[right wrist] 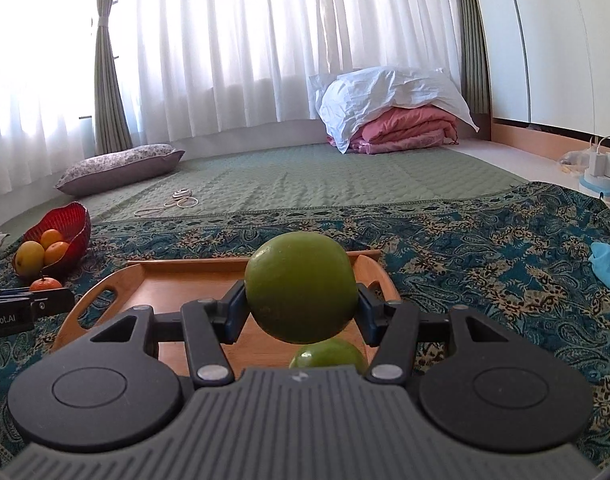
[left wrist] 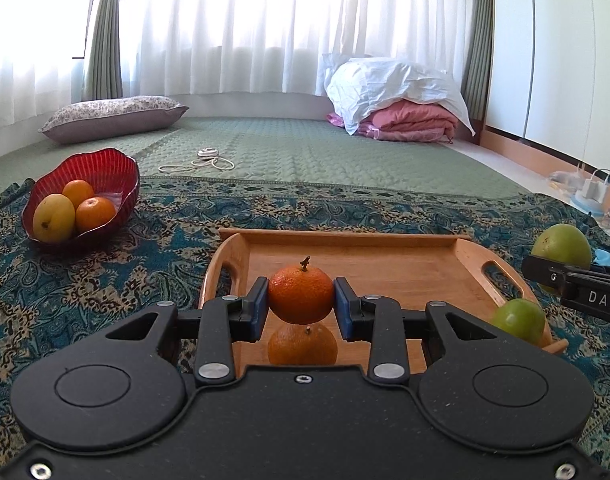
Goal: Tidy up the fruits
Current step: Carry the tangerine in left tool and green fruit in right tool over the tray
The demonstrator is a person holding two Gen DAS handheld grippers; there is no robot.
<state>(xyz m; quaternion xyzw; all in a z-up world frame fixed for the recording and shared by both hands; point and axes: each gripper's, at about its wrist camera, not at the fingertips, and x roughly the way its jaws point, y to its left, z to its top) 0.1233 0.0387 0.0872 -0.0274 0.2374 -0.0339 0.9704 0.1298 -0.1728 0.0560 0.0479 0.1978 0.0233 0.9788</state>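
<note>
My left gripper (left wrist: pixel 301 305) is shut on a tangerine (left wrist: pixel 301 294) with a short stem, held above the wooden tray (left wrist: pixel 365 258). A second tangerine (left wrist: pixel 303 346) lies on the tray below it. My right gripper (right wrist: pixel 301 312) is shut on a large green fruit (right wrist: pixel 301 286), held above the tray's right end (right wrist: pixel 373 276); it also shows in the left wrist view (left wrist: pixel 563 248). A smaller green fruit (right wrist: pixel 329 354) lies on the tray below it, also seen in the left wrist view (left wrist: pixel 519 320). A red glass bowl (left wrist: pixel 105 168) at the far left holds a yellow mango (left wrist: pixel 53 218) and two oranges.
The tray and bowl rest on a blue paisley cloth (left wrist: pixel 105 280) over a green quilted mat (left wrist: pixel 305 148). A white cord (left wrist: pixel 203 162) lies on the mat. A pillow (left wrist: pixel 113 118) and folded pink bedding (left wrist: pixel 409 122) lie by the curtains. Chargers (right wrist: pixel 603 170) stand at the right.
</note>
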